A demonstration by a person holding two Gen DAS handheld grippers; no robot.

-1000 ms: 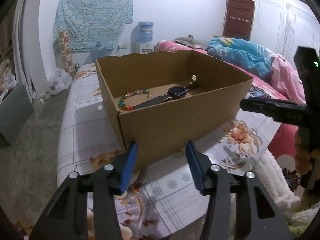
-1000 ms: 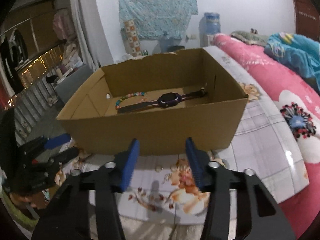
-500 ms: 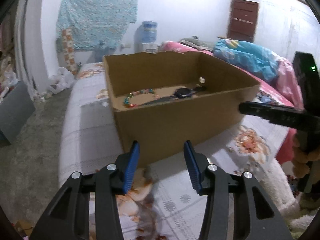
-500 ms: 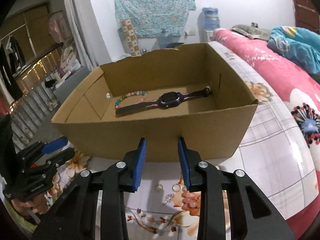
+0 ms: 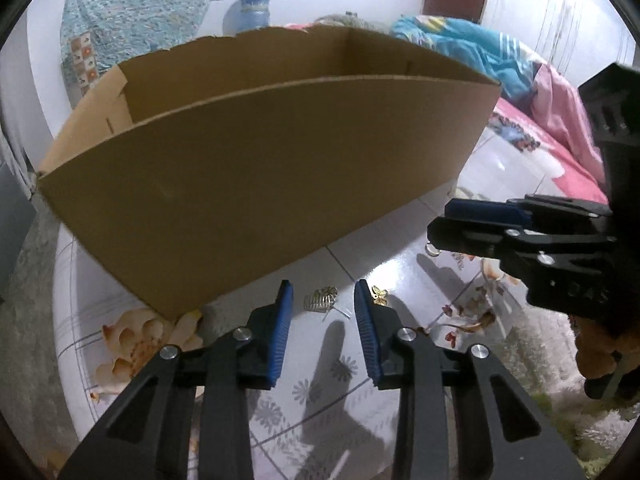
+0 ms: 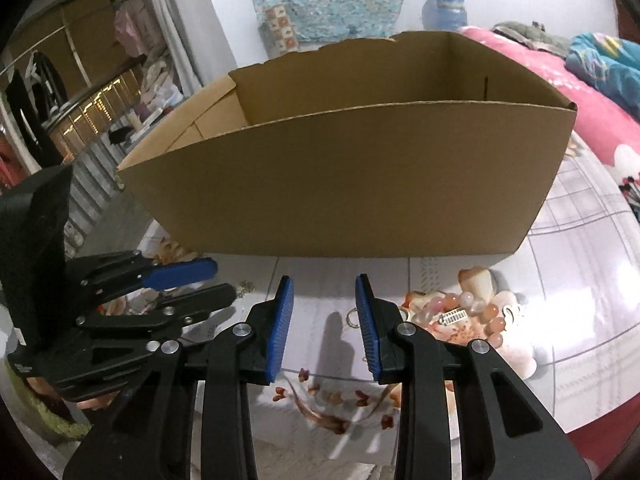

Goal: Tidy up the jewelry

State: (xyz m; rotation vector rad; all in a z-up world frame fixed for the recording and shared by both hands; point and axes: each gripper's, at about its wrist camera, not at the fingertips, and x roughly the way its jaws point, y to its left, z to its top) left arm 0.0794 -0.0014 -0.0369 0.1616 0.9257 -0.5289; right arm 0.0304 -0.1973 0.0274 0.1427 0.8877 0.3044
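Observation:
A brown cardboard box [image 5: 264, 152] stands on the flowered table cover, also in the right wrist view [image 6: 352, 176]; its inside is hidden from this low angle. My left gripper [image 5: 324, 296] is open, low over the cover, with a small gold comb-shaped piece [image 5: 320, 302] lying between its fingertips and a gold butterfly piece [image 5: 379, 293] beside the right finger. My right gripper [image 6: 325, 292] is open with a small ring [image 6: 353, 317] lying on the cover between its tips. A silver comb-shaped piece [image 6: 454, 315] lies to its right. Each gripper shows in the other's view: right [image 5: 476, 224], left [image 6: 188, 284].
The glossy flowered cover [image 6: 560, 264] drops off at the near edge. A pink bed with a blue blanket [image 5: 472, 48] lies to the right. A water jug [image 5: 250, 8] and a patterned cloth [image 5: 140, 4] are against the far wall. Shelves [image 6: 80, 112] stand at the left.
Both grippers have dropped low and moved close to the box's near wall, so the watch and bead bracelet inside are no longer visible. Small jewelry pieces now lie between the fingertips.

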